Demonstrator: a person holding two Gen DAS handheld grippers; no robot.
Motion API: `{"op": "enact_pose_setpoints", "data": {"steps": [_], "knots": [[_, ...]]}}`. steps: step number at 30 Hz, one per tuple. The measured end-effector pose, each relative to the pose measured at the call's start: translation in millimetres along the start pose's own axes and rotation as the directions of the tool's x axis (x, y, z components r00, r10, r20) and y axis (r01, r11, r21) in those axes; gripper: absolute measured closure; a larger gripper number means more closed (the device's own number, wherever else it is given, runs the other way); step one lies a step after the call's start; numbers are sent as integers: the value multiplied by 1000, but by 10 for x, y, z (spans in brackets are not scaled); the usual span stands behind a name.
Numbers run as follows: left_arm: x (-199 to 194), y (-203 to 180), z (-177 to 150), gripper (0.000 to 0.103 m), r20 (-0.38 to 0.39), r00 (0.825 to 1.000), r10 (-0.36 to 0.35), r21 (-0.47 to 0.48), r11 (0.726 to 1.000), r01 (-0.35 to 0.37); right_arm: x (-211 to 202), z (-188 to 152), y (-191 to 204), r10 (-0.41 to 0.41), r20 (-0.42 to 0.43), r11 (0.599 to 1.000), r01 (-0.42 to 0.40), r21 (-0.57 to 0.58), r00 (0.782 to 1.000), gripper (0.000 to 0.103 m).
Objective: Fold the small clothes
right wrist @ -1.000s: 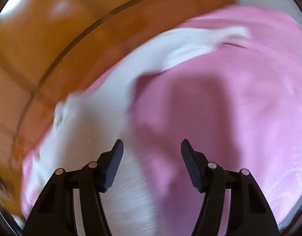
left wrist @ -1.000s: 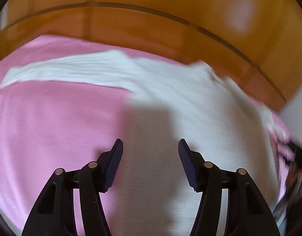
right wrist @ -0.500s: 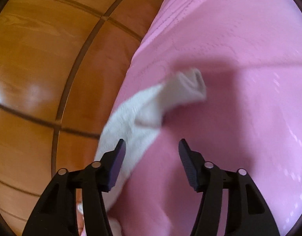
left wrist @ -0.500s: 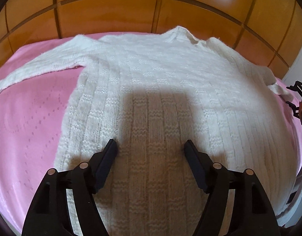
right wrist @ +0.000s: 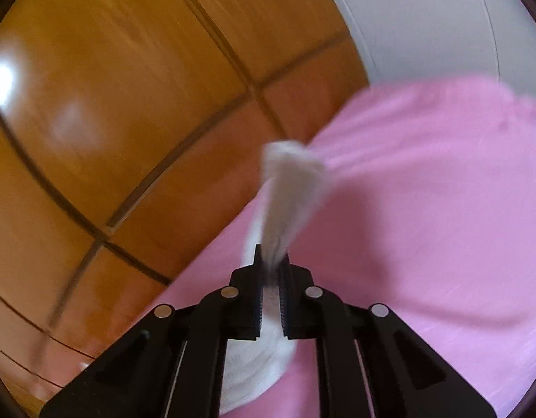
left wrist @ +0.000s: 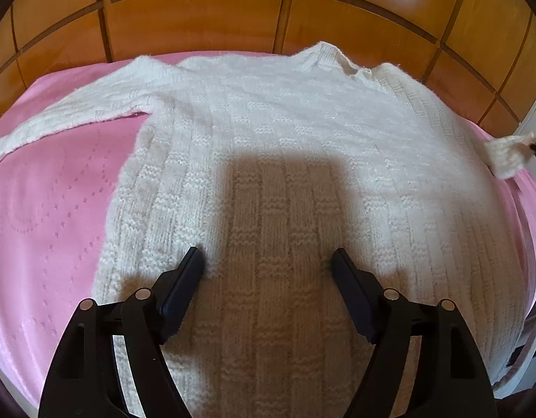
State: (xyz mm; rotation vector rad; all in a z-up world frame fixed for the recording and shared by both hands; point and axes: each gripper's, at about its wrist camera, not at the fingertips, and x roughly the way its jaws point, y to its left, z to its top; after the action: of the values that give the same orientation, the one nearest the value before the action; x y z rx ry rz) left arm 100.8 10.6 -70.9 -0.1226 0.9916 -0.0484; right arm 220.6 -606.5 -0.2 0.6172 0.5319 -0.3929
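A white knitted sweater [left wrist: 268, 160] lies flat on a pink bed cover [left wrist: 41, 209], neck towards the far side and left sleeve [left wrist: 76, 115] stretched out to the left. My left gripper [left wrist: 266, 256] rests over the lower body of the sweater. Its jaws are opening, with only flat knit between the pads and nothing pinched. My right gripper [right wrist: 271, 261] is shut on the right sleeve, whose cuff [right wrist: 292, 177] sticks out beyond the fingertips above the pink cover [right wrist: 425, 226]. The left wrist view shows that lifted cuff [left wrist: 505, 155] at the far right.
A wooden panelled wall [left wrist: 198, 10] runs close behind the bed and fills the left of the right wrist view [right wrist: 111, 104]. A white surface [right wrist: 425, 28] stands past the bed's far corner. The bed's right edge [left wrist: 533, 313] drops off beside the sweater.
My right gripper closed on the sleeve cuff that lay between its open jaws and raised it. My left gripper's jaws spread wider and settled over the sweater's body.
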Motion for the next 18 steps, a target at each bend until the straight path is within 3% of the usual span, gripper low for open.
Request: {"op": "enact_pose_setpoints", "data": {"steps": [2,4,7,10,13,14,15,16,17,18], "knots": [[7,-1,0,27,2,1000,1,-2,1000,-1,117,-132,-290,-121,-57,993,120,-17,991,97],[18,-4,2,26,1,1000,2,2,1000,-2,263,-311,-645,-241,-119,970,244,4,963,97],[24,-1,12,26,-6,1000,0,0,1000,0,305,-468,-919,-274,-141,958,283,48,951,97],[31,-4,17,26,-8,1000,4,0,1000,-4,272,-475,-844,-330,-119,944,331,-15,936,97],[30,-9,17,26,-8,1000,10,5,1000,-10,200,-402,-848,-346,-109,937,350,16,932,96],[26,-9,20,26,-9,1000,11,6,1000,-11,145,-384,-854,-331,-112,940,338,47,937,86],[14,-10,25,26,-11,1000,10,8,1000,-10,119,-372,-835,-296,-124,950,306,67,947,61],[3,-6,30,26,-12,1000,6,12,1000,-6,56,-377,-794,-244,-139,963,257,84,960,48],[-12,5,33,26,-13,1000,1,14,1000,0,-24,-419,-746,-197,-154,973,213,93,968,41],[-30,25,35,26,-15,1000,-9,9,1000,10,-85,-491,-696,-151,-171,982,168,91,974,41]]}}
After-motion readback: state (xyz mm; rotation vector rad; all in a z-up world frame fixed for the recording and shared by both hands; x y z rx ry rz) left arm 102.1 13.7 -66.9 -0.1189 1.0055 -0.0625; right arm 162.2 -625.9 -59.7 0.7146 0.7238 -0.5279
